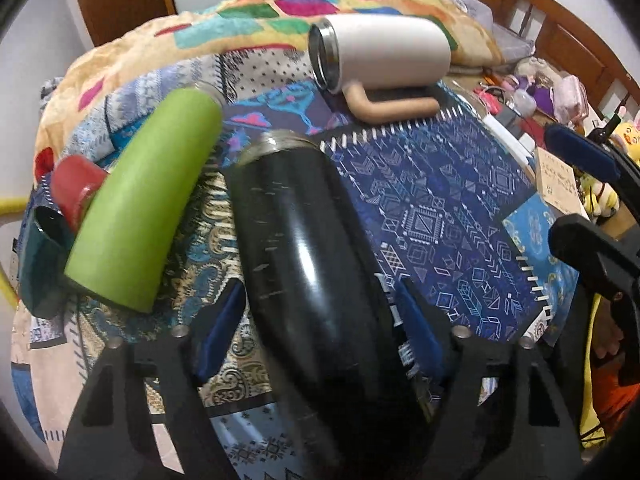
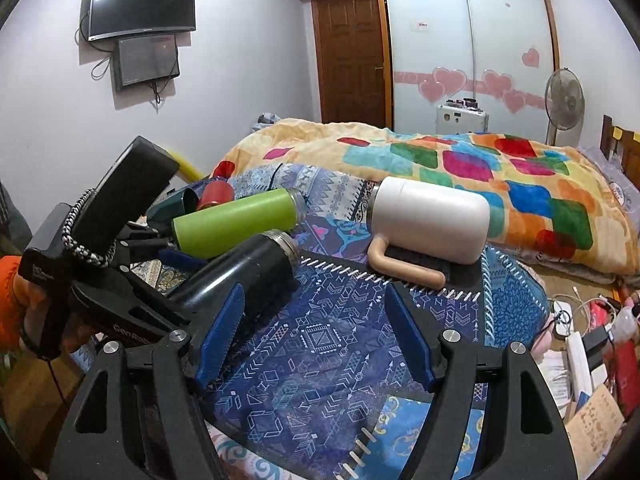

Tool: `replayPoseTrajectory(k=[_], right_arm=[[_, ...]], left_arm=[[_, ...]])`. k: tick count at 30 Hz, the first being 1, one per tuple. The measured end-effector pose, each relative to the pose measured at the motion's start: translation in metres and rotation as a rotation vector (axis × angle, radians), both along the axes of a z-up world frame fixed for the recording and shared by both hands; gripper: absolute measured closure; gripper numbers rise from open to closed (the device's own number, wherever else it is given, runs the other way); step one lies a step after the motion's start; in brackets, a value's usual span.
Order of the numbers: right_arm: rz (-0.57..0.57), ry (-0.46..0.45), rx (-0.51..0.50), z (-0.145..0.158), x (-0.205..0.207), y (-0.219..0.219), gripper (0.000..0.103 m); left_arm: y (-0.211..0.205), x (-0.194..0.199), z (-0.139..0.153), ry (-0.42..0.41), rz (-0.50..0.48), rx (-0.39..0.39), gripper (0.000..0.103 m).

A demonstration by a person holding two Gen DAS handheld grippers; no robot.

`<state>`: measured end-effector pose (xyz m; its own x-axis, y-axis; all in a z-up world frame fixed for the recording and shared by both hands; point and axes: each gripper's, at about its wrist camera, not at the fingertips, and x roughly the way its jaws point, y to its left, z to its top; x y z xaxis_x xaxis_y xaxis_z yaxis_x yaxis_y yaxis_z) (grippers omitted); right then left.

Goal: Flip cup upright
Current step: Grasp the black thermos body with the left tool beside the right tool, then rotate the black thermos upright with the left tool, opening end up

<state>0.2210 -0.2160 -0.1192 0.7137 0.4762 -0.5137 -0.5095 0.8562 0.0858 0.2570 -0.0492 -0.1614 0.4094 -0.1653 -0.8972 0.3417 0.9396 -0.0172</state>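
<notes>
Three flasks lie on their sides: black flask [image 1: 304, 248] between the left gripper's [image 1: 320, 320] spread fingers, grip unclear; green flask [image 2: 236, 220]; white mug [image 2: 432, 220]. Right gripper [image 2: 316, 336] gapes, empty.

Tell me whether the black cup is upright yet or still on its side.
Still on its side. The black cup slants, base end between the left gripper fingers, steel rim raised toward the green cup.
</notes>
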Motion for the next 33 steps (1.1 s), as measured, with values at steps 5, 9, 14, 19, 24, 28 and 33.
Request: replayPoseTrajectory(k=[5,9,14,19,24,28,33], right_arm=[[0.012,0.007,0.006,-0.002,0.002,-0.002,0.033],[0.019,-0.002,0.006,0.0,-0.003,-0.003,0.029],[0.019,-0.023,-0.005,0.006,-0.009,-0.003,0.029],[0.015,-0.045,0.007,0.016,-0.015,-0.005,0.029],[0.011,-0.067,0.02,0.025,-0.02,-0.005,0.029],[0.007,-0.092,0.026,0.032,-0.025,-0.005,0.027],[0.003,-0.117,0.042,0.038,-0.028,-0.006,0.024]], left_arm=[[0.005,0.003,0.001,0.008,0.02,-0.041,0.03],[0.011,0.004,0.006,0.008,0.048,-0.076,0.035],[0.015,-0.005,0.025,-0.047,0.057,-0.091,0.039],[0.021,-0.021,0.051,-0.124,0.072,-0.112,0.039],[0.021,-0.042,0.081,-0.228,0.063,-0.124,0.039],[0.02,-0.053,0.099,-0.295,0.058,-0.126,0.039],[0.018,-0.055,0.108,-0.343,0.056,-0.139,0.039]])
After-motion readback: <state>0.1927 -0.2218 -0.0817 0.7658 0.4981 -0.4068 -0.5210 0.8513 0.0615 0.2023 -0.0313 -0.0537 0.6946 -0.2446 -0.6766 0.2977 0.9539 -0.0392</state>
